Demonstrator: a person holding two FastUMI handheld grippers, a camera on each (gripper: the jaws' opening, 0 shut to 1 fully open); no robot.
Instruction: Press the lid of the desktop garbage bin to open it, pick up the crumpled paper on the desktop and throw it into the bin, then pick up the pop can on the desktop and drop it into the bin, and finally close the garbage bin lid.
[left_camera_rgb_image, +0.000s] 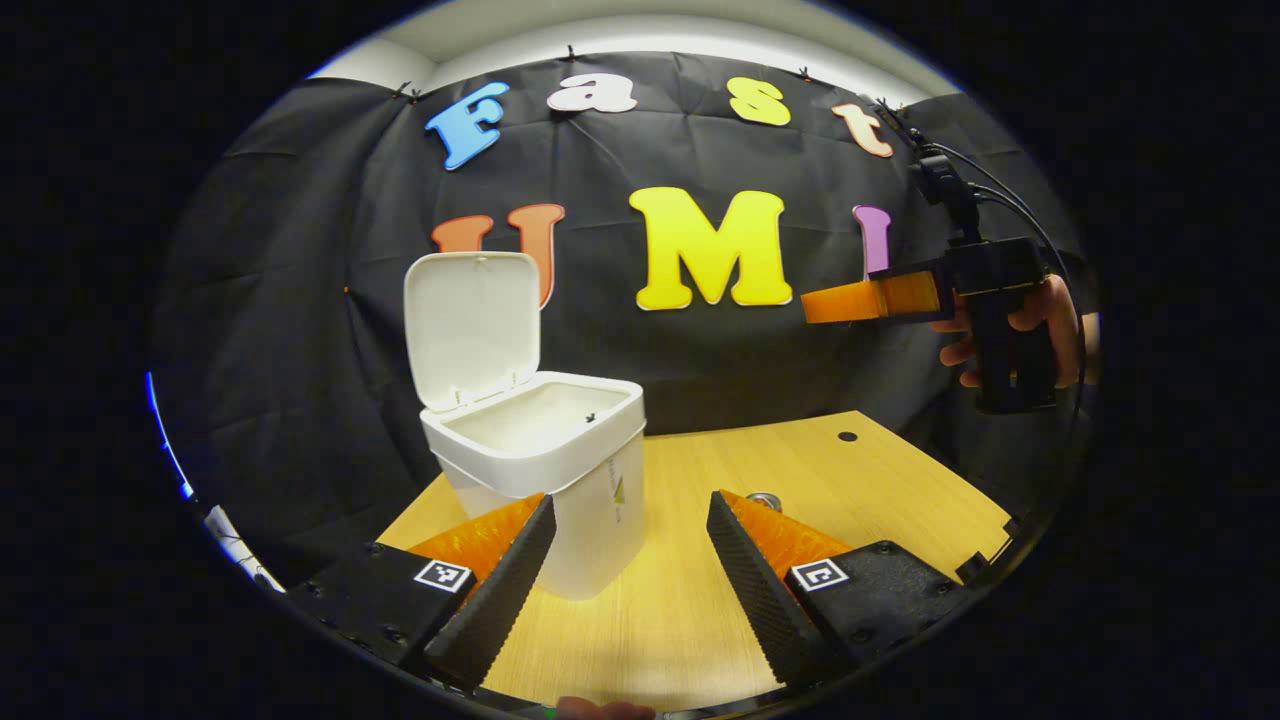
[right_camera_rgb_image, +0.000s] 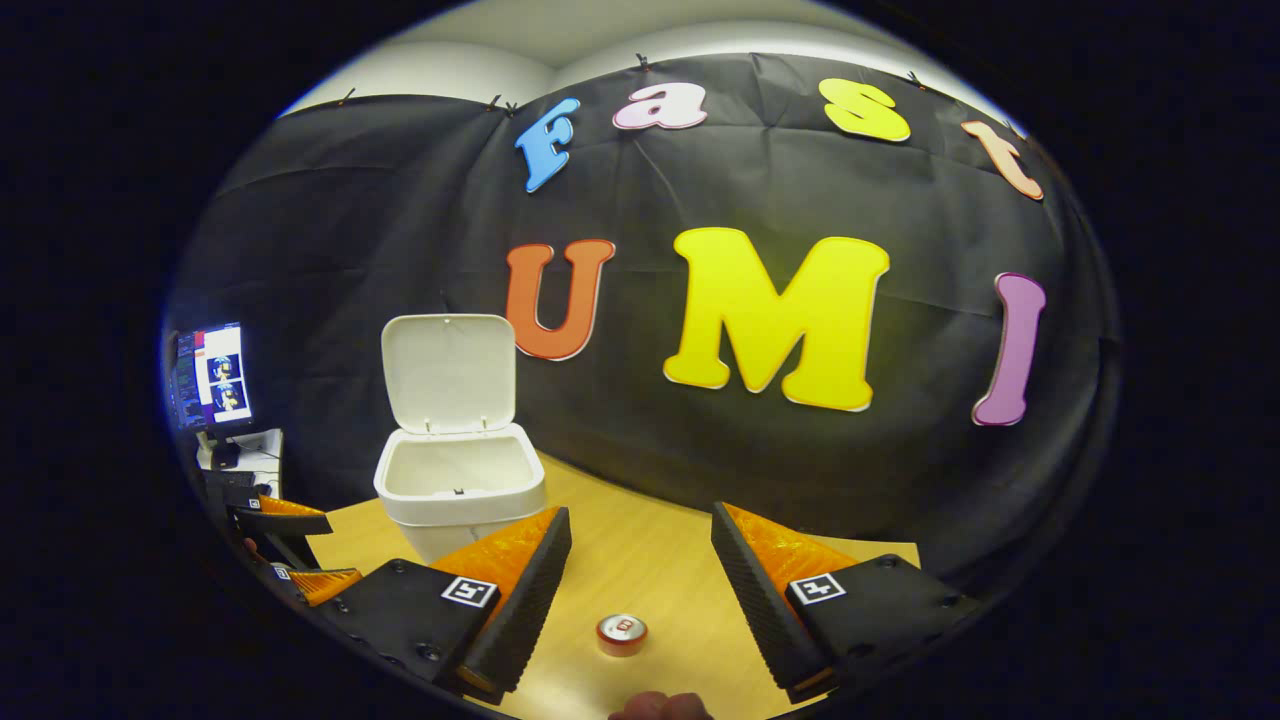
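Observation:
The white desktop bin (left_camera_rgb_image: 560, 480) stands on the wooden table (left_camera_rgb_image: 880, 490) with its lid (left_camera_rgb_image: 470, 325) swung up and its inside bare as far as I can see. My left gripper (left_camera_rgb_image: 630, 560) is open, low over the table, just right of the bin's front. The pop can's top (left_camera_rgb_image: 765, 500) peeks out behind its right finger. In the right gripper view the can (right_camera_rgb_image: 621, 633) stands upright on the table, below and between the fingers of my open right gripper (right_camera_rgb_image: 640, 570). The bin (right_camera_rgb_image: 460, 480) is to its left with the lid (right_camera_rgb_image: 448, 370) raised.
A hand (left_camera_rgb_image: 1010, 340) holds the right gripper (left_camera_rgb_image: 870, 300) high at the right, cables trailing off it. The left gripper (right_camera_rgb_image: 290, 550) appears at the far left of the right gripper view. A monitor (right_camera_rgb_image: 210, 375) stands beyond the table's left end. A small hole (left_camera_rgb_image: 848, 437) marks the tabletop.

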